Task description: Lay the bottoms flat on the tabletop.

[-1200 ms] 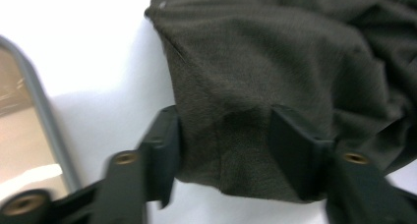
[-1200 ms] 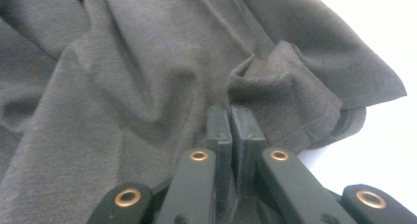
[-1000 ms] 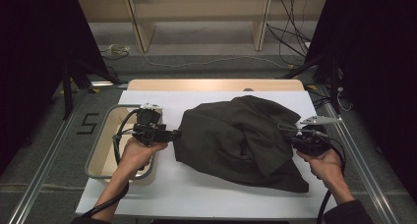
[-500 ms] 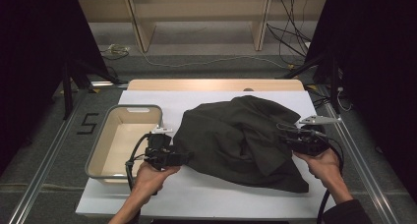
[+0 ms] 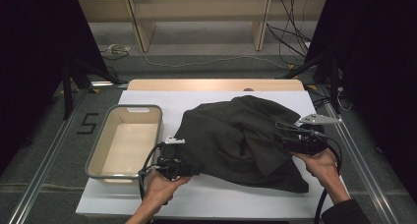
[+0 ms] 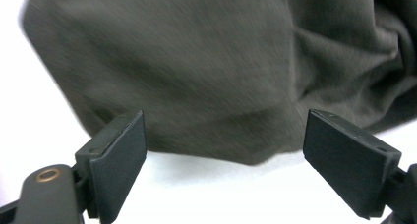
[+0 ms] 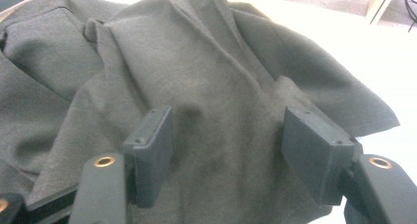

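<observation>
Light fell from above onto the bench (image 5: 216,199), whose white top glared brightly, while the room to both sides sank into near black. In the left gripper view the white surface below and between the jaws was blown out, and the dark cloth (image 6: 206,71) ahead of the jaws was smeared by motion blur, its weave lost. In the right gripper view the cloth beyond the jaws was sharper, its folds softly shaded; the bench far right of the jaws was overexposed. The high view was grainy.

Off to the side on my feed

A beige bin (image 5: 125,145) is sitting empty on the white table (image 5: 147,98); cables (image 5: 290,35) are lying across the floor behind.
</observation>
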`<state>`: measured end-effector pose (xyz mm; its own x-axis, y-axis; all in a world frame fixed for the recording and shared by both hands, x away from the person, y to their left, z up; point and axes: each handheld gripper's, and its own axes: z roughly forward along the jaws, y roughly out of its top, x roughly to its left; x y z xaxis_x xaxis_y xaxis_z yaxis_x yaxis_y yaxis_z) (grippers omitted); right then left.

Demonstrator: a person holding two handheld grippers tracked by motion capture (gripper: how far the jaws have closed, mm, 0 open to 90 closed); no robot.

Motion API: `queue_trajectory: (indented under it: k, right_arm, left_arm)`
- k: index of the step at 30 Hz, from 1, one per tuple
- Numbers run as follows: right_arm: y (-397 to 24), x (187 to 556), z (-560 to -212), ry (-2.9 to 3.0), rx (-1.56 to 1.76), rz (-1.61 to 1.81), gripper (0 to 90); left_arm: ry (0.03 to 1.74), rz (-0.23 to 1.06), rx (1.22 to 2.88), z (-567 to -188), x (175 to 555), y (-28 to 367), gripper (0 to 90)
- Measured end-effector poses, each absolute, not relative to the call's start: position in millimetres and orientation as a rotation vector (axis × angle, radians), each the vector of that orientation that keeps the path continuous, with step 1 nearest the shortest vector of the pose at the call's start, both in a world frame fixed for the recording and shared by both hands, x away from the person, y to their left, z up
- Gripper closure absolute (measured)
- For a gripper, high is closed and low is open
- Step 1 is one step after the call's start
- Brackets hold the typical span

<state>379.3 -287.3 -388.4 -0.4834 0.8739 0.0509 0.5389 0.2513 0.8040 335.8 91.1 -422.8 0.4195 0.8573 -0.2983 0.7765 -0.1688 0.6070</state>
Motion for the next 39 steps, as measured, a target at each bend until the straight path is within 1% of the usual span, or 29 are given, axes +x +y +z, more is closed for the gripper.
queue_trajectory:
  k: [3, 10, 13, 15, 16, 19, 20, 22, 24, 26, 29, 31, 35, 37, 39]
  right_arm:
    - [-285, 380, -388, 2.124, 1.281, 1.119, 35.7]
    - [-278, 381, -384, 2.136, 1.256, 1.147, 33.7]
    - [-272, 384, -381, 2.148, 1.239, 1.158, 32.2]
    - [-268, 387, -380, 2.175, 1.226, 1.154, 30.8]
    - [-265, 387, -380, 2.177, 1.219, 1.152, 30.8]
    - [-257, 394, -383, 2.201, 1.202, 1.129, 30.0]
    - [-256, 397, -385, 2.2, 1.21, 1.124, 30.0]
    - [-255, 404, -388, 2.201, 1.232, 1.117, 29.9]
    - [-256, 406, -393, 2.212, 1.227, 1.092, 30.7]
    - [-258, 408, -397, 2.215, 1.23, 1.084, 32.8]
    - [-262, 411, -402, 2.219, 1.258, 1.08, 35.1]
    - [-262, 412, -404, 2.232, 1.255, 1.071, 36.1]
    - [-258, 413, -409, 2.258, 1.241, 1.039, 41.0]
    - [-255, 413, -412, 2.276, 1.23, 1.015, 44.9]
    - [-252, 413, -415, 2.296, 1.207, 0.994, 53.5]
  left_arm:
    - [1.379, 0.141, 1.978, -427, 334, 81, 15.3]
    - [1.411, 0.07, 1.955, -438, 337, 70, 15.0]
    - [1.41, 0.089, 1.97, -444, 343, 63, 15.5]
    - [1.396, 0.097, 1.986, -449, 347, 59, 18.2]
    - [1.39, 0.1, 1.991, -451, 348, 57, 23.5]
    - [1.397, 0.049, 1.947, -456, 354, 60, 49.3]
    - [1.398, 0.03, 1.937, -457, 356, 62, 56.1]
    - [1.388, 0.006, 1.927, -458, 359, 66, 68.0]
    - [1.369, -0.002, 1.93, -455, 360, 68, 75.4]
    - [1.359, -0.01, 1.921, -451, 361, 70, 79.3]
    - [1.332, 0.003, 1.934, -447, 362, 71, 82.4]
    - [1.32, 0.012, 1.94, -445, 362, 72, 83.4]
    - [1.304, 0.025, 1.942, -443, 365, 75, 84.1]
    - [1.295, 0.044, 1.951, -441, 366, 78, 84.2]
    - [1.291, 0.039, 1.932, -438, 369, 82, 84.4]
